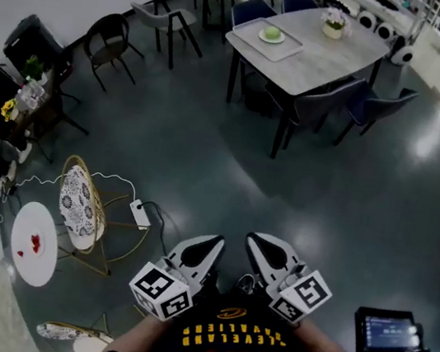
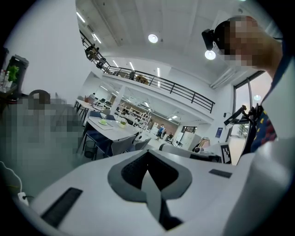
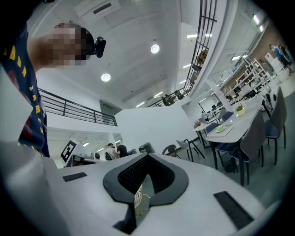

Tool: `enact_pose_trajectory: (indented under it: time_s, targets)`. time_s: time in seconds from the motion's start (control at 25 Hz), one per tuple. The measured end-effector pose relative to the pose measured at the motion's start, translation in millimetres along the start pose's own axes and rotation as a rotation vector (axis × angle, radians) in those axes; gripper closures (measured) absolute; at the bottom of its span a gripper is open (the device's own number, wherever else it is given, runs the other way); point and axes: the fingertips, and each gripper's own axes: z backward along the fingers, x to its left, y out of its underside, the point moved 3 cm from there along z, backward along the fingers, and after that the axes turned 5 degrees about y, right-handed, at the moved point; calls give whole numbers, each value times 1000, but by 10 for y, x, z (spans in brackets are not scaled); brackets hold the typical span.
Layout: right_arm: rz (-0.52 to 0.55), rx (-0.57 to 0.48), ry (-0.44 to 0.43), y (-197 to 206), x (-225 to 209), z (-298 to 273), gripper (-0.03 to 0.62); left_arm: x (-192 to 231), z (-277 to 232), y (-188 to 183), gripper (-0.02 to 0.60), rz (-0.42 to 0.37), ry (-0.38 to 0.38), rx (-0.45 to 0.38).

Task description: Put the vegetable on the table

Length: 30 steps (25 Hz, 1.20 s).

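On the grey table (image 1: 327, 62), a round pale-green vegetable (image 1: 271, 32)

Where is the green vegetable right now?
In the head view, the green vegetable sits on a plate on the tray at the far grey table, left of the potted flowers.

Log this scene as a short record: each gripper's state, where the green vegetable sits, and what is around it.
left gripper: shut, empty, near the person's chest
right gripper: shut, empty, beside the left one
green vegetable: on a plate, far ahead
tray: under the plate, on the grey table
flowerpot: same table, beyond the tray
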Motion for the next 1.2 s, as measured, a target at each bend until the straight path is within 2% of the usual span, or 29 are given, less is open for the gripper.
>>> enact_pose_trajectory:
  time_s: [0.24,0.48,0.68,0.92,1.2]
  targets:
    - [7,36,8,70,-136,-355,588,372,-100,-49,581,37,14,-6]
    - [41,35,72,-45,-353,-967,589,976,-238,-431,581,51,65,-39]
    - [73,59,98,-94,-370,-1602,589,1566,-247,-774,581,75,96,-66]
    - [73,114,123,6,-384,-2197,589,2178,-206,-985,581,131,110,-72]
    - [58,145,142,-23,-639,-2635,589,2611,-416,-1121,581,180,112,-59]
